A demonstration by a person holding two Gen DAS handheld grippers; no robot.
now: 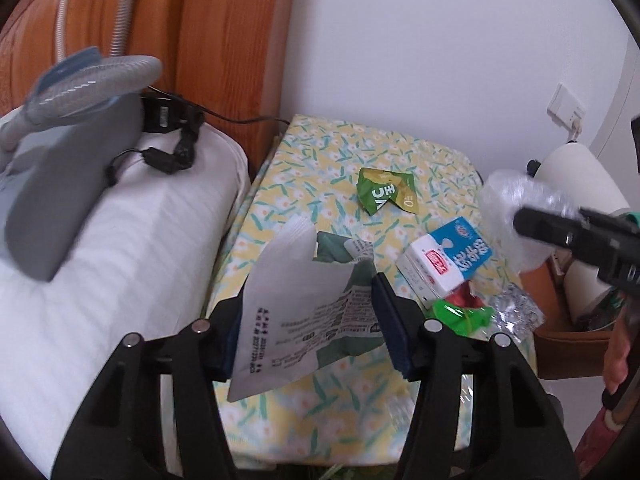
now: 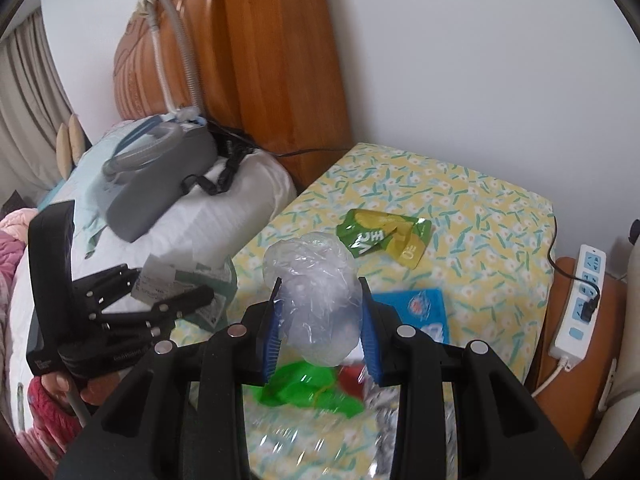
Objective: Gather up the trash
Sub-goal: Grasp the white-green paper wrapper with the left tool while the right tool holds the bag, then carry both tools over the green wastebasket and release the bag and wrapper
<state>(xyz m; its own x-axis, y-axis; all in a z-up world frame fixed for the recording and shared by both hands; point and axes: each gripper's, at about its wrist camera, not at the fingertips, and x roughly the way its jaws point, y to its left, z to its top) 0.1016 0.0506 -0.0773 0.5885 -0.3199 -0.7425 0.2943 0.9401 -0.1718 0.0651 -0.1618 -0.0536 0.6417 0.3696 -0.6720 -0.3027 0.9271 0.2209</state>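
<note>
The table (image 1: 360,148), under a yellow flowered cloth, stands in the corner beside the bed, and everything here is placed from it. Over its near left edge the left gripper (image 1: 308,320) has its jaws clamped on a white-and-green packet (image 1: 296,300), which stands up from between the pads. Over the near middle of the table the right gripper (image 2: 320,328) has its jaws pressed onto a crumpled clear plastic bag (image 2: 312,300), held clear of the cloth.

Still lying on the table: a green-and-yellow wrapper (image 1: 386,196) near the middle, a blue-and-white carton (image 1: 444,260) toward the right edge, and at the near right corner a green plastic scrap (image 1: 460,314), a red scrap (image 1: 466,294) just behind it and crumpled foil (image 1: 516,310) at the edge. Clear film (image 2: 280,440), blurred, covers the near edge.

Left of the table a grey machine (image 2: 160,176) with a ribbed hose (image 2: 176,40) rests on a white pillow (image 1: 120,248) against the wooden headboard (image 2: 280,60). Right of the table a power strip (image 2: 580,300) lies on a brown surface
</note>
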